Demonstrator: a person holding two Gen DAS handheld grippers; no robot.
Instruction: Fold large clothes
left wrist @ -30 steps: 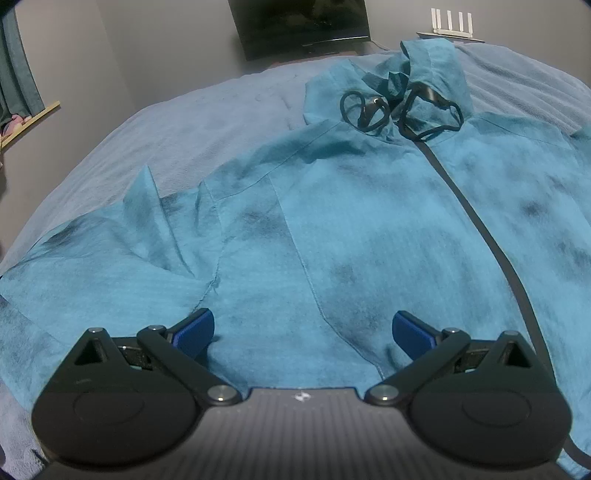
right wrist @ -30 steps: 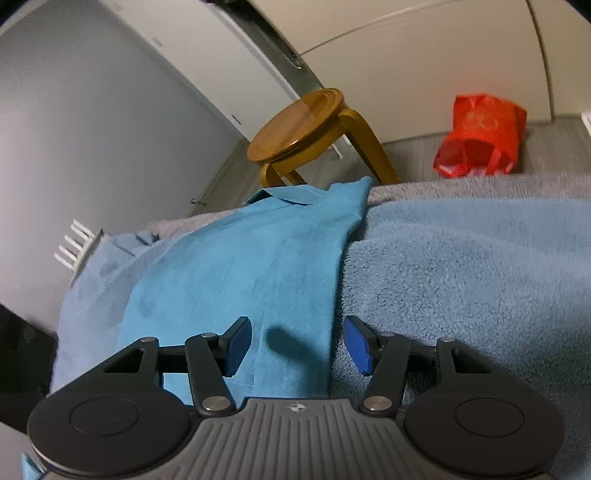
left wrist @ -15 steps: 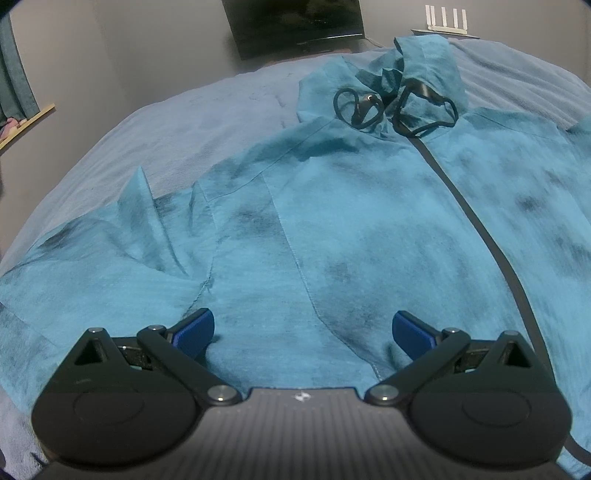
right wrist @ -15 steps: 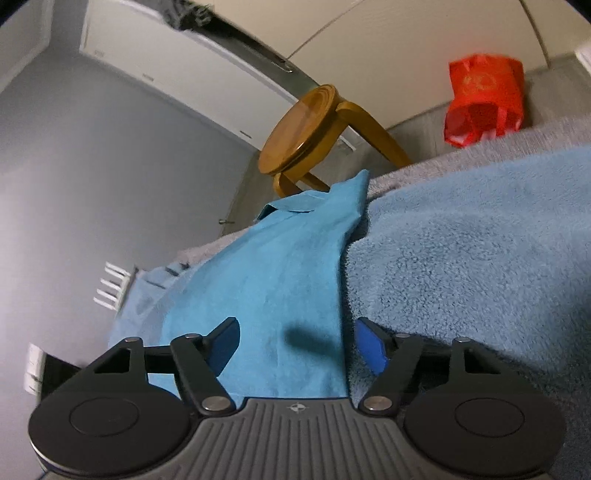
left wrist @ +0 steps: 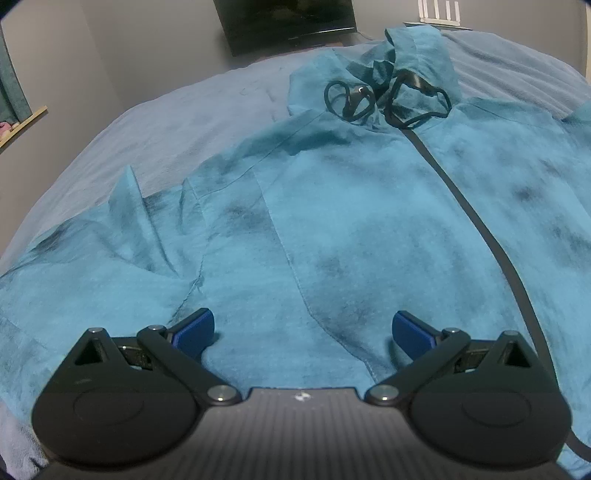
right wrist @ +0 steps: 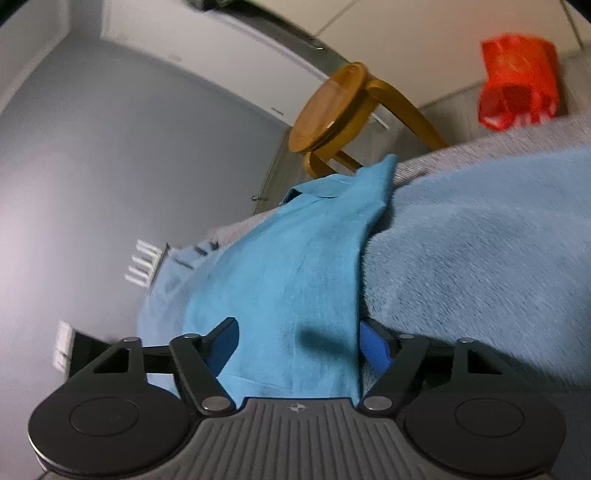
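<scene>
A bed covered by a grey-blue fleece blanket carries a teal hooded jacket, spread front-up with its hood at the far end. A dark zipper runs down the jacket's middle, and black drawcords loop at the collar. One sleeve lies rumpled to the left.

The left tool sits low over the jacket's lower front panel, pointing toward the hood. Its blue pads stand wide apart with flat cloth between them, gripping nothing; whether the pads touch the fabric cannot be told.

In the right wrist view the frame is tilted and somewhat blurred. The right tool points along the other sleeve, which stretches away to the bed's edge, its cuff at the far end. This tool's jaws are also spread, straddling the sleeve: the right pad is at the sleeve's edge beside the blanket, the left one over teal cloth. Nothing is pinched.

Beyond the bed stand a round wooden stool and a red bag on the floor. A dark screen and a white router sit behind the hood.
</scene>
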